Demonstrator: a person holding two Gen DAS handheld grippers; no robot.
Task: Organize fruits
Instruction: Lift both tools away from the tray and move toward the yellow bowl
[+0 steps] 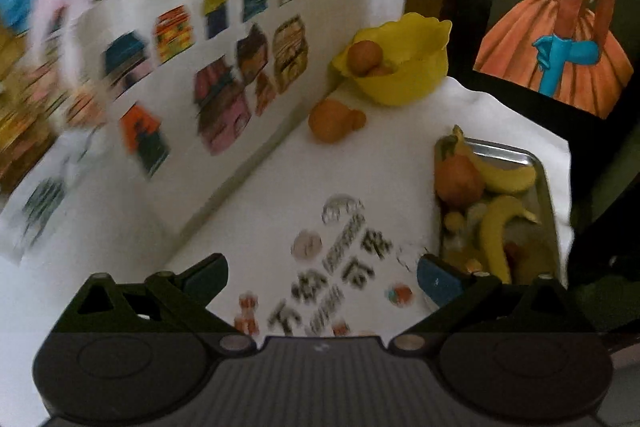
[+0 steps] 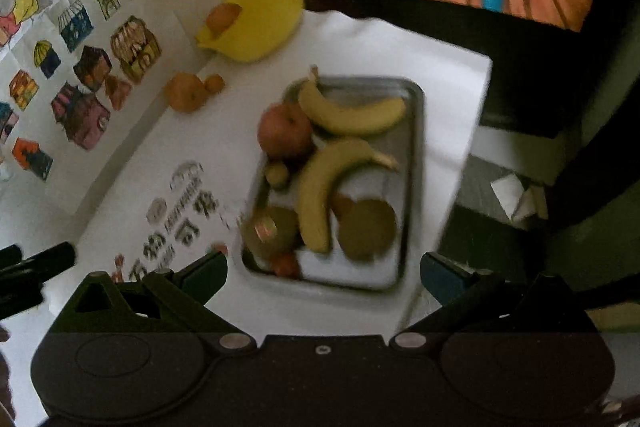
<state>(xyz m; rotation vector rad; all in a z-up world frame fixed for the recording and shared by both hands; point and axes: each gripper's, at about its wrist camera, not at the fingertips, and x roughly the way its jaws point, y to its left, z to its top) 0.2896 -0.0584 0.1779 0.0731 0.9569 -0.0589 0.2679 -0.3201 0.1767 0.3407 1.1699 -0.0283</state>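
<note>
Above metal tray (image 2: pixel 416 131), bananas (image 2: pixel 352 115), spread right hand-held gripper (image 2: pixel 324 271).

Blurred black characters printed on white table cover (image 1: pixel 332 267), none legible

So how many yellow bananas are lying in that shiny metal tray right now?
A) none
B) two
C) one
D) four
B: the right wrist view shows two yellow bananas in the shiny metal tray, one curved banana along the far side and a second banana arching down the middle, among an apple and other round fruits.
</note>
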